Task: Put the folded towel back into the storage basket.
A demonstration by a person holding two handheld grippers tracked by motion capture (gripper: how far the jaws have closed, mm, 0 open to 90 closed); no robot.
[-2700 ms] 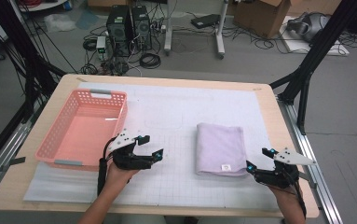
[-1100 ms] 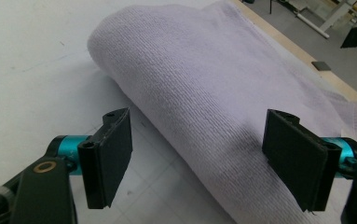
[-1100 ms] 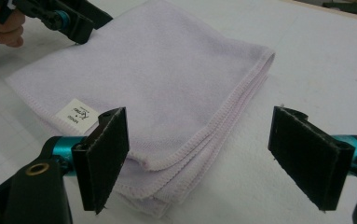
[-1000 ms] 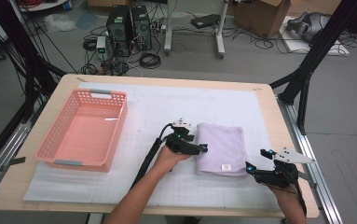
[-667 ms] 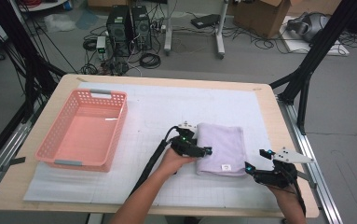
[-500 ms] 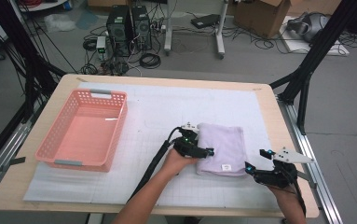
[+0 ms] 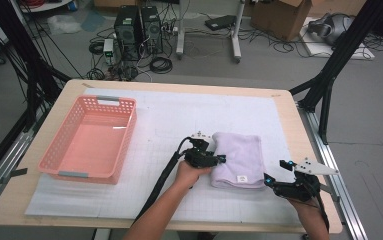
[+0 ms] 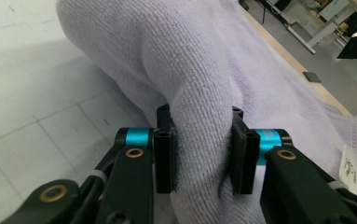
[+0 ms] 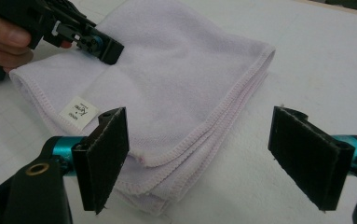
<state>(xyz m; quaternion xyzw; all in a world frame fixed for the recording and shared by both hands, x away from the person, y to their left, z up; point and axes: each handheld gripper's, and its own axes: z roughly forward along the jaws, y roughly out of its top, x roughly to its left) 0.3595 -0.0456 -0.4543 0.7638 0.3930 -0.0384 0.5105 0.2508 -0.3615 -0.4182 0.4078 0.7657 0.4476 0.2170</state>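
Observation:
A folded lavender towel [image 7: 239, 160] with a small white label lies on the white gridded mat [image 7: 179, 115], right of centre. My left gripper [image 7: 219, 159] is at the towel's left edge. In the left gripper view its pads pinch a raised fold of the towel [image 8: 199, 70]; the jaws [image 8: 203, 140] have just been closing on it. My right gripper [image 7: 277, 170] rests near the table's front right, open. In the right gripper view its wide jaws [image 9: 199, 154] face the towel's near corner [image 9: 176, 79] with nothing between them, and the left gripper [image 9: 97, 44] shows beyond.
A pink plastic basket [image 7: 124, 145] with nothing in it stands on the left of the mat. The wooden table edge [image 7: 309, 150] runs close to the right gripper. Computers and cables lie on the floor behind the table.
The left hand has gone from beside the basket across to the towel's left edge and settled there. Its jaws have come together on the cloth. The right gripper has not moved.

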